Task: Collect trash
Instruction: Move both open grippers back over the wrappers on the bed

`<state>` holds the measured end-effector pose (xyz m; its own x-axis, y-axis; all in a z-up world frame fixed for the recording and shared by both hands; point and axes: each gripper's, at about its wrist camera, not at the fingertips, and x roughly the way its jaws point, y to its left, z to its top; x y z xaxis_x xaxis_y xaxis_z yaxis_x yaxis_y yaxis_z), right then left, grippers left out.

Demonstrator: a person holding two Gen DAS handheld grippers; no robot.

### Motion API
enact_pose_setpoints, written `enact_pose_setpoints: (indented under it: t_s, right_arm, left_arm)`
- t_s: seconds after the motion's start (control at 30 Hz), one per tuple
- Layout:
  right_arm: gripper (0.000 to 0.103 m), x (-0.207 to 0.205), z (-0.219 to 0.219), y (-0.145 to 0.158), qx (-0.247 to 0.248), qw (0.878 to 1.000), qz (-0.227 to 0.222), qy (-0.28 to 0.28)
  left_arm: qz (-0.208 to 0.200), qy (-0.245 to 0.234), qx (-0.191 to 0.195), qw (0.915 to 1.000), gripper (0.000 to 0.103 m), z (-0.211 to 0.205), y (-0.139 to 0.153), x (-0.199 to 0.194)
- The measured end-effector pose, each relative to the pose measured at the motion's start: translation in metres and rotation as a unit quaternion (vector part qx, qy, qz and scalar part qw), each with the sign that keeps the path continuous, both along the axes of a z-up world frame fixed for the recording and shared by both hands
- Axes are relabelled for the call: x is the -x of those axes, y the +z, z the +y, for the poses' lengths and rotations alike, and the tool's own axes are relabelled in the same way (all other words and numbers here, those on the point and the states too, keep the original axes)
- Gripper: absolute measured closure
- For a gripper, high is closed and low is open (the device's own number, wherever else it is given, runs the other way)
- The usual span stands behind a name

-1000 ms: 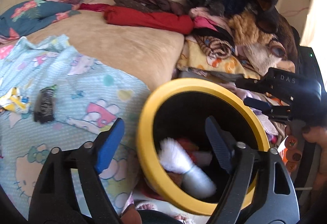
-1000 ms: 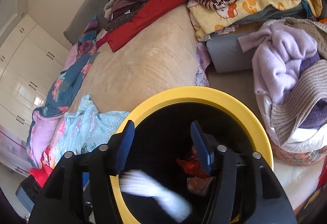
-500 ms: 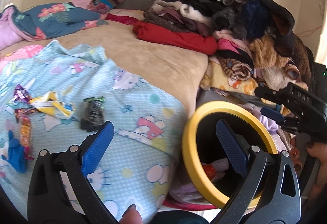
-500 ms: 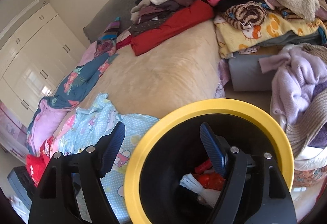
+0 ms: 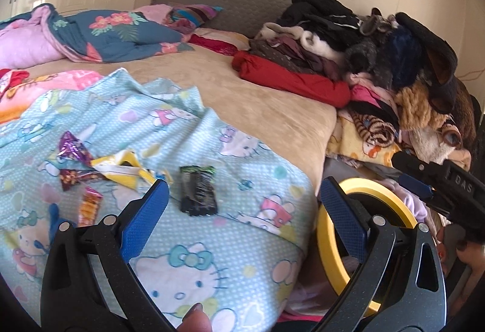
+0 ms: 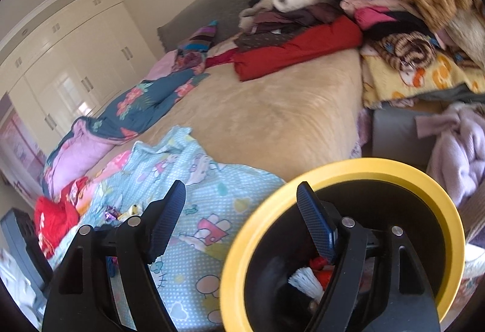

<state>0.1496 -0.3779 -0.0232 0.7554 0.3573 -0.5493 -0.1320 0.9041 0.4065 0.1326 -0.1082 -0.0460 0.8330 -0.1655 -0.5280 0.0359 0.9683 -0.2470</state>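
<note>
The bed [image 5: 260, 107] is covered by a beige blanket [image 5: 236, 95]; a blue cartoon sheet [image 5: 188, 144] strewn with wrappers [image 5: 121, 169], a floral quilt [image 5: 121, 35] and piled clothes [image 5: 348, 53] are spread on it.

A yellow rim [image 6: 348, 168] is seen on the black bin. The sheet [image 5: 212, 241] is coloured pale blue, dotted white and printed with cartoon cats. Black [image 5: 197, 194], purple [image 5: 72, 147] and yellow [image 5: 121, 169] wrappers are shown on it. The bedspread [image 5: 242, 95] is coloured beige, the folded garment [image 5: 291, 78] red.
</note>
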Motion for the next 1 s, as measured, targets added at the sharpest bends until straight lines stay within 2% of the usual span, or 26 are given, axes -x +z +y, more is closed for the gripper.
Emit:
enact_pose_setpoints:
  t_s: [0.27,0.47,0.73,1.0]
  right_arm:
    - [0.03,-0.001,0.042,0.0,0.008,0.999,-0.013,0.045]
    - [0.03,-0.004,0.077,-0.011,0.017,0.997,-0.001,0.078]
    - [0.03,-0.015,0.126,-0.031,0.054,0.991,0.014,0.12]
    - [0.03,-0.023,0.153,-0.046,0.065,0.986,0.026,0.153]
  left_arm:
    - [-0.002,0.035,0.003,0.9994,0.011,0.03,0.001,-0.001]
    - [0.0,0.066,0.012,0.9977,0.011,0.059,0.0,0.0]
    - [0.002,0.102,0.025,0.9945,0.011,0.096,-0.004,0.0]
    - [0.008,0.131,0.035,0.9907,0.011,0.132,-0.01,-0.004]
